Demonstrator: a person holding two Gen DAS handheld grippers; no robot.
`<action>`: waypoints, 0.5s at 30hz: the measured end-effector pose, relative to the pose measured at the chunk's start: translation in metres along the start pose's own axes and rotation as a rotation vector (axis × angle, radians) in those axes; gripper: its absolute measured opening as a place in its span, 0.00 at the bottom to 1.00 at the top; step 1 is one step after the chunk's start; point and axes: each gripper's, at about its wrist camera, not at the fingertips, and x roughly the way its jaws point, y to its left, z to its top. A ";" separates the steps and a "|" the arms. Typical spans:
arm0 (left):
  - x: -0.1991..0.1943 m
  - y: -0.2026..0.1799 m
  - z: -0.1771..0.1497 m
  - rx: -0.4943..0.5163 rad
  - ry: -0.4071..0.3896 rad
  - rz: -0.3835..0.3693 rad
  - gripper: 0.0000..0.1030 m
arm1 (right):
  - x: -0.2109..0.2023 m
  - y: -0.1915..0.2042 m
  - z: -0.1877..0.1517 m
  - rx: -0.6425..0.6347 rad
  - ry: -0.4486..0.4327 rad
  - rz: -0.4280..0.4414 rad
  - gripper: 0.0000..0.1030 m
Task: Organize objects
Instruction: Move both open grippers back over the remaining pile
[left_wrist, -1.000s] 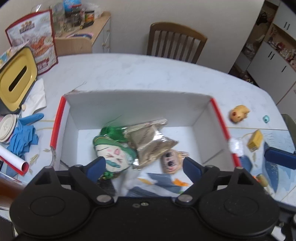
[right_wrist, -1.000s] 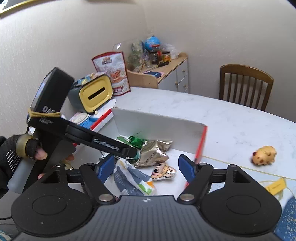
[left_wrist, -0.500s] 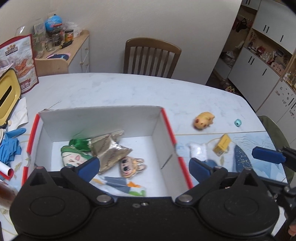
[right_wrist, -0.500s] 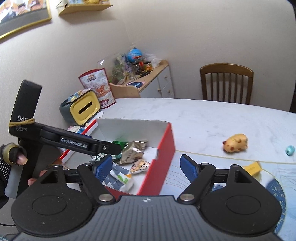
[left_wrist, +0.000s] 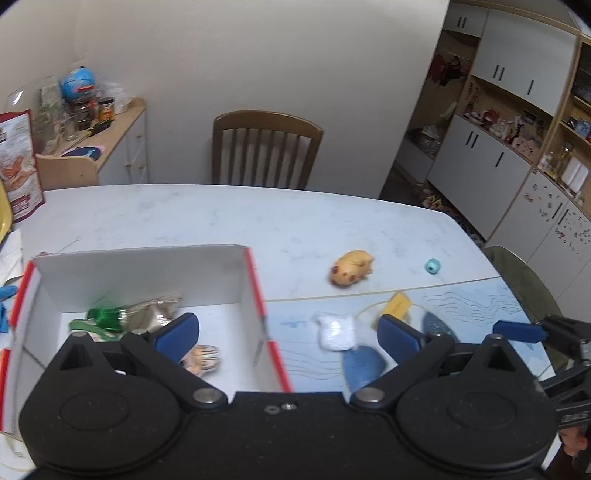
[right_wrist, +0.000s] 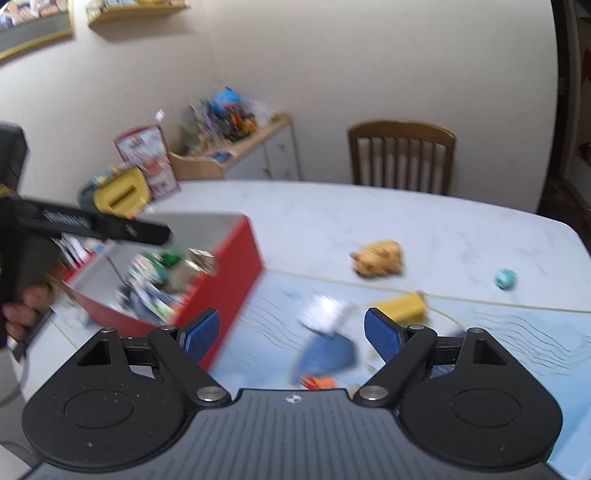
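Note:
A red-edged white box (left_wrist: 255, 280) (right_wrist: 236, 266) sits at the table's left and holds a silver packet (left_wrist: 155, 314), a green item (left_wrist: 103, 317) and a small cartoon figure (left_wrist: 203, 360). On the blue mat lie a white packet (left_wrist: 336, 330) (right_wrist: 325, 314) and a yellow block (left_wrist: 397, 304) (right_wrist: 402, 308). A yellow plush toy (left_wrist: 351, 267) (right_wrist: 378, 258) and a teal ball (left_wrist: 432, 266) (right_wrist: 505, 278) rest on the marble beyond. My left gripper (left_wrist: 288, 336) hangs open above the box's right wall. My right gripper (right_wrist: 291, 334) is open over the mat, nothing between its fingers.
A blue patterned mat (left_wrist: 461, 314) covers the table's near right. A wooden chair (left_wrist: 264, 147) stands behind the table, a side cabinet (left_wrist: 96, 155) with clutter at the back left. A yellow-lidded container (right_wrist: 118, 192) and snack bag (right_wrist: 147, 162) stand left of the box.
Both grippers have swung right, away from the box interior toward the mat. The box has shifted to the left of both views; the white packet and yellow block now sit ahead.

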 end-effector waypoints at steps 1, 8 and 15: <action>0.002 -0.005 -0.001 0.003 0.002 -0.005 0.99 | 0.001 -0.006 -0.005 0.001 0.011 -0.004 0.83; 0.025 -0.045 -0.021 0.059 0.051 -0.052 0.99 | 0.013 -0.034 -0.034 -0.028 0.092 -0.020 0.83; 0.053 -0.076 -0.049 0.101 0.112 -0.085 0.99 | 0.030 -0.049 -0.054 -0.059 0.157 -0.007 0.83</action>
